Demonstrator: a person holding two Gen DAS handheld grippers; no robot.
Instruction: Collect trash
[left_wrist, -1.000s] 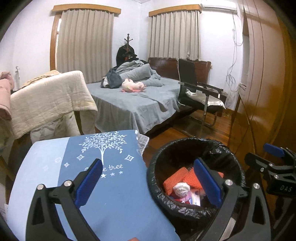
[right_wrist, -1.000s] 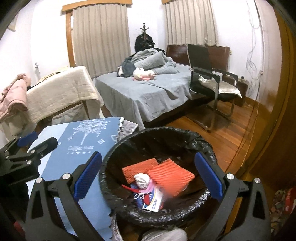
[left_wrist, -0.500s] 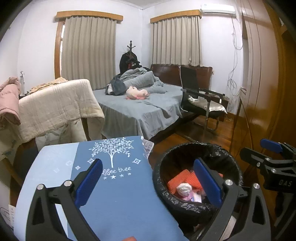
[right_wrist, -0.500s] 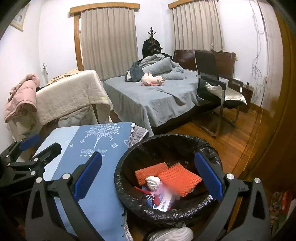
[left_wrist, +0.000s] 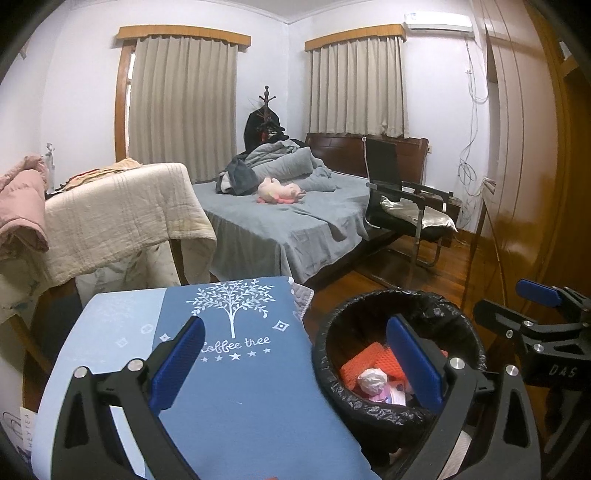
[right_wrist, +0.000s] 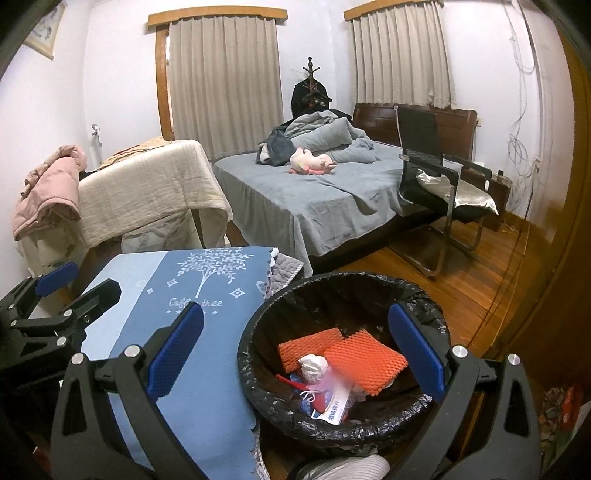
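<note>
A round bin with a black liner (left_wrist: 406, 297) (right_wrist: 351, 278) stands on the floor beside a table with a blue "Coffee tree" cloth (left_wrist: 236, 387) (right_wrist: 173, 295). Inside lie orange foam nets (right_wrist: 364, 360) (left_wrist: 364, 363), a crumpled white tissue (right_wrist: 314, 365) (left_wrist: 371, 380) and a printed packet (right_wrist: 332, 408). My left gripper (left_wrist: 295, 332) hovers open and empty over the table's edge and the bin. My right gripper (right_wrist: 295, 317) is open and empty above the bin. Each gripper shows in the other view: the right (left_wrist: 506, 301), the left (right_wrist: 83, 284).
A grey bed (left_wrist: 280, 221) with bedding and a pink plush toy fills the far side. A black chair (left_wrist: 402, 199) stands on the wooden floor (right_wrist: 472, 280) at its right. A beige blanket (left_wrist: 118, 214) drapes furniture at left. A wooden wardrobe (left_wrist: 524, 147) lines the right.
Both grippers have risen and drawn back, so the bin and table sit lower and smaller in view. Both stay open and empty. The trash in the bin has not moved.
</note>
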